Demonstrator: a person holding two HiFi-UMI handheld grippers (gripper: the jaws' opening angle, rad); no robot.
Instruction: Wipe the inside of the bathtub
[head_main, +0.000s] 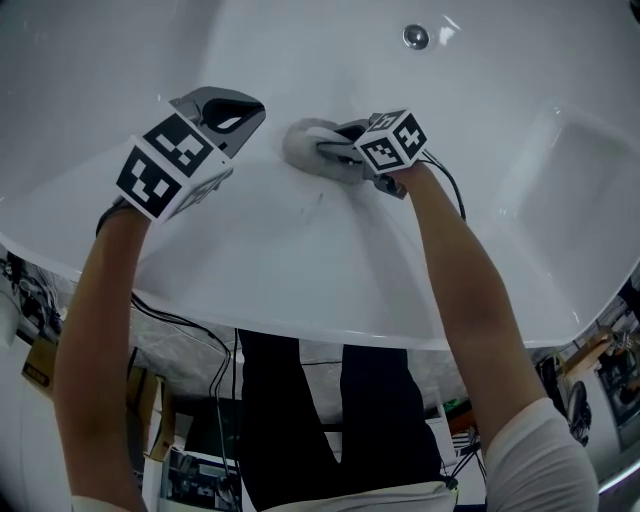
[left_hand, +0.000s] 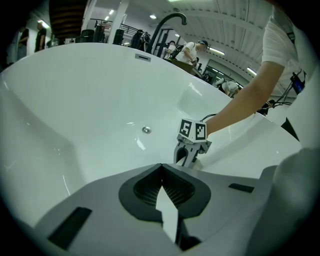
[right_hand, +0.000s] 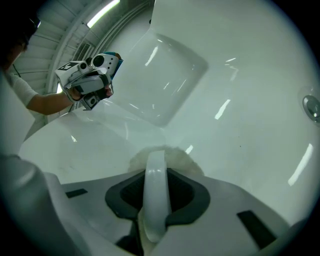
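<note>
At frame centre, right tongs clamp a scrubber against the tub; left tongs closed, empty. We judge wiping under way, unfinished.

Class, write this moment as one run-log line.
phase: wiping | right tool: shut on scrubber, pad against bathtub interior | left tool: shut, empty

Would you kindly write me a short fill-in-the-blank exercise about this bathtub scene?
1. The right gripper is shut on the white ____ of the scrubber.
2. The left gripper holds ____.
3. The colour of the bathtub is ____.
Missing words: handle; nothing; white.
</note>
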